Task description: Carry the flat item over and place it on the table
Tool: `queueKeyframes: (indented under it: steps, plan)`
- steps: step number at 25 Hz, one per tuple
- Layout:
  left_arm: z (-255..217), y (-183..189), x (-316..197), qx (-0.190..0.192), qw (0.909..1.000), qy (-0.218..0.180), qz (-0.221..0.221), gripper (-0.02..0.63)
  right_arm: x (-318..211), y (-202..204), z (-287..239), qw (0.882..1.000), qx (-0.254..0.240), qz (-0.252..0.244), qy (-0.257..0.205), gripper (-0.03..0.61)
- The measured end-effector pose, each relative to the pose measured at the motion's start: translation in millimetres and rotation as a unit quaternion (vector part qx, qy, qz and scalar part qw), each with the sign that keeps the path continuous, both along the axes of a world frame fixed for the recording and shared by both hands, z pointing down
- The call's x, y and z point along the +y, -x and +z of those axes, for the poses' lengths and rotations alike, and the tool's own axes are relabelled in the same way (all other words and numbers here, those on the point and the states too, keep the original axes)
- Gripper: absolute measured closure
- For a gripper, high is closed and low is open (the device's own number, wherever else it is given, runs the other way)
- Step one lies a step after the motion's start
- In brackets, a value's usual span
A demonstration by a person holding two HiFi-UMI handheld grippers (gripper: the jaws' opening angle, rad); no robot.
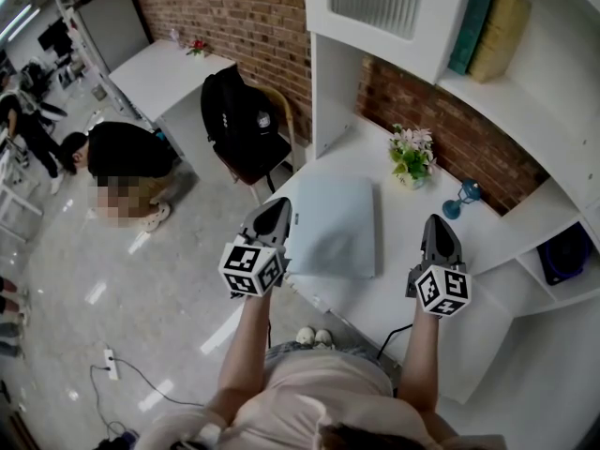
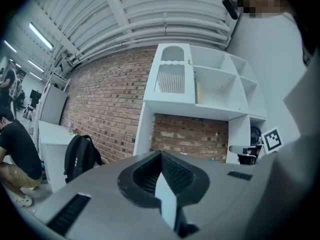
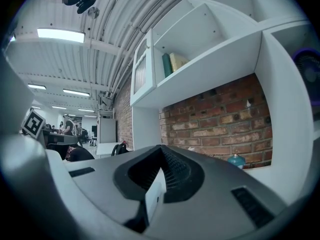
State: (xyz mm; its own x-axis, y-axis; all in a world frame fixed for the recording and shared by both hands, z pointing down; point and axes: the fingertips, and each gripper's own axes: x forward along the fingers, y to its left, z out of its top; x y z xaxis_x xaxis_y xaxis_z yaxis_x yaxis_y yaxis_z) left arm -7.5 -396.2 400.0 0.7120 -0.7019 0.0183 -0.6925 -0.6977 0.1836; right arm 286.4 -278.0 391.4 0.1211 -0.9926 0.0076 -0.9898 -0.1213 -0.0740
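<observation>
A flat pale grey-blue item lies on the white table, between my two grippers in the head view. My left gripper hovers just off the item's left edge, jaws shut with nothing held. My right gripper hangs above the table to the item's right, also shut and empty. In the left gripper view the shut jaws point at the brick wall and white shelving. The right gripper view shows its shut jaws facing the same wall. The flat item is hidden in both gripper views.
A small flower pot and a teal ornament stand at the back of the table. White shelves with books rise above. A chair with a black backpack stands left of the table. A person crouches on the floor farther left.
</observation>
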Motion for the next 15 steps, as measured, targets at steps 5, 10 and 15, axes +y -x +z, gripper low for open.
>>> queueKeyframes:
  steps: [5,10,15]
  plan:
    - [4.4,2.8,-0.7,0.001,1.0000,0.006,-0.001,0.586,-0.3,0.7,1.2,1.000,-0.001,0.001,0.002,0.564]
    - [4.3,0.3,-1.4,0.002,1.0000,0.006,0.002,0.586,-1.6,0.3,5.7,1.000,-0.005,-0.001,0.008,0.563]
    - [7.6,0.4,-2.0,0.002,0.9999,0.010,0.003,0.586,-2.5,1.1,8.4,1.000,-0.007,-0.002,0.010,0.563]
